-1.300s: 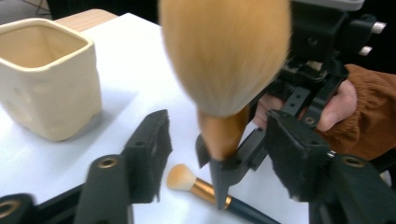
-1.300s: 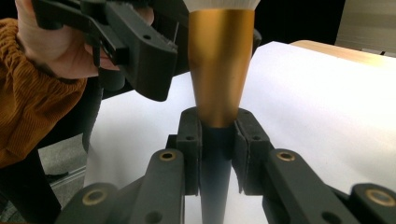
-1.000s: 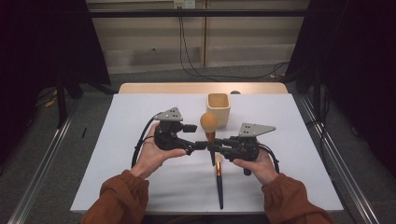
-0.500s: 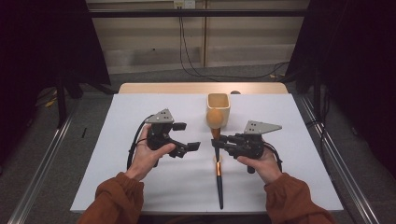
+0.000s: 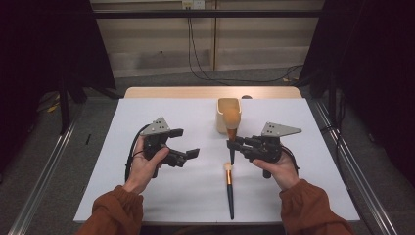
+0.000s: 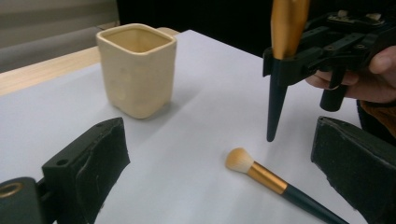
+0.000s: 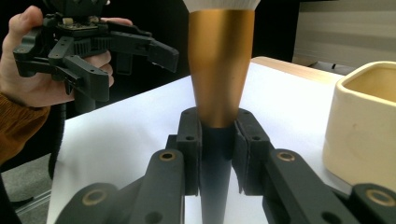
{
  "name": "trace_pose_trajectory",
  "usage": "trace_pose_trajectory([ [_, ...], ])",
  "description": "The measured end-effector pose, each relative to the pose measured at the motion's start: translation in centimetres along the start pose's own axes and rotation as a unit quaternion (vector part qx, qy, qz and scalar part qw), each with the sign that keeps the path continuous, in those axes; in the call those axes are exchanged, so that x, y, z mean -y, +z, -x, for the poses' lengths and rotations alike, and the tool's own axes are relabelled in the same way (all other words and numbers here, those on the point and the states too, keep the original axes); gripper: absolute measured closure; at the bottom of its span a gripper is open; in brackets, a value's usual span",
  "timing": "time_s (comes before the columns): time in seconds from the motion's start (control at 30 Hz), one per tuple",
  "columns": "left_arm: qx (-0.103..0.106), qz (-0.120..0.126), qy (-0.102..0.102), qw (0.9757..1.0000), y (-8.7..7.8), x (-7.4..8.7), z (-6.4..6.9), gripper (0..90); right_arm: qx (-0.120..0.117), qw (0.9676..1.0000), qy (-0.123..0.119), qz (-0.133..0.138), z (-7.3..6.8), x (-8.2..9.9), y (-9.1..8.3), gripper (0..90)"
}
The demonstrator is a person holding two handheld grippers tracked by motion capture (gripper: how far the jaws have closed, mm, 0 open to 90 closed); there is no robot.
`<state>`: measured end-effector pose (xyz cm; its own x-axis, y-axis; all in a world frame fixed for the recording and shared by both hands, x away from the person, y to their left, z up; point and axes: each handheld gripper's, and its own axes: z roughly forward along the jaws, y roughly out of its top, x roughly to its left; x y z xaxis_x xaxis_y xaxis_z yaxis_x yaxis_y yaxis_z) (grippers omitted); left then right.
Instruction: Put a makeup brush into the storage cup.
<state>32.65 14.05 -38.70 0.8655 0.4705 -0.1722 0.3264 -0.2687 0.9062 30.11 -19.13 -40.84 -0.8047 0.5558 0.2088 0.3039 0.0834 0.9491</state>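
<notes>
The right hand-held gripper (image 5: 231, 145) pinches a big brush (image 7: 219, 93) upright; the left hand-held gripper (image 5: 188, 143) has just spread wide, holding nothing.

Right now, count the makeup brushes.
2. One brush stands upright, clamped in the right tool beside the cream cup. The other brush lies flat on the table.

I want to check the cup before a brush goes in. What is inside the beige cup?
The beige cup shows bare inner walls near its rim and nothing sticking out. Its bottom is hidden by its own front wall, so a small thing lying there cannot be excluded.
</notes>
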Motion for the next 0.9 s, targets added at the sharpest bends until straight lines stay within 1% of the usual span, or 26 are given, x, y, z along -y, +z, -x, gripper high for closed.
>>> trace_pose_trajectory([
  [0.2, -0.019, 0.01, 0.003, 0.9998, -1.0, 0.7, -0.1, 3.8, 0.012, 0.9998, -0.003, 0.014, 0.5, -1.2, 0.0, 74.9],
  [0.27, -0.021, 0.014, -0.002, 0.9997, -1.3, 1.0, -0.1, 3.5, 0.019, 0.9997, -0.001, 0.017, 0.9, -1.6, 0.1, 74.9],
  [0.33, -0.013, 0.021, -0.014, 0.9996, -1.8, 1.4, -0.2, 3.3, 0.024, 0.9995, 0.0, 0.018, 1.2, -1.8, 0.2, 74.9],
  [0.37, -0.015, 0.022, -0.015, 0.9995, -2.0, 1.6, -0.1, 3.3, 0.031, 0.9994, 0.0, 0.016, 1.4, -1.9, 0.2, 74.9],
  [0.43, -0.028, 0.027, -0.012, 0.9992, -2.5, 1.9, 0.1, 3.4, 0.033, 0.9993, -0.003, 0.016, 1.7, -2.0, 0.3, 74.9],
  [0.5, -0.033, 0.034, -0.014, 0.9988, -3.0, 2.1, 0.2, 3.3, 0.036, 0.9992, -0.005, 0.016, 1.9, -2.1, 0.4, 74.9],
  [0.67, -0.049, 0.037, -0.009, 0.998, -4.0, 2.6, 0.3, 3.3, 0.051, 0.9985, -0.002, 0.017, 2.5, -2.5, 0.8, 74.9],
  [0.7, -0.054, 0.038, -0.009, 0.9978, -4.1, 2.7, 0.3, 3.3, 0.054, 0.9984, -0.002, 0.018, 2.6, -2.6, 0.9, 74.9],
  [0.77, -0.064, 0.047, -0.006, 0.9968, -4.4, 3.1, 0.2, 3.6, 0.059, 0.998, -0.001, 0.021, 2.9, -2.9, 1.0, 74.9],
  [0.8, -0.07, 0.061, -0.007, 0.9957, -4.5, 3.3, 0.1, 3.5, 0.061, 0.9979, -0.002, 0.022, 3.0, -3.0, 1.0, 74.9],
  [0.83, -0.077, 0.069, -0.002, 0.9946, -4.7, 3.5, 0.0, 3.6, 0.061, 0.9979, -0.003, 0.022, 3.0, -3.2, 1.1, 74.9],
  [0.87, -0.081, 0.069, -0.003, 0.9944, -4.8, 3.6, -0.1, 3.6, 0.062, 0.9979, -0.005, 0.021, 3.0, -3.2, 1.2, 74.9],
  [0.9, -0.083, 0.068, -0.008, 0.9942, -5.0, 3.7, -0.1, 3.6, 0.062, 0.9978, -0.005, 0.02, 3.0, -3.3, 1.3, 74.9],
])
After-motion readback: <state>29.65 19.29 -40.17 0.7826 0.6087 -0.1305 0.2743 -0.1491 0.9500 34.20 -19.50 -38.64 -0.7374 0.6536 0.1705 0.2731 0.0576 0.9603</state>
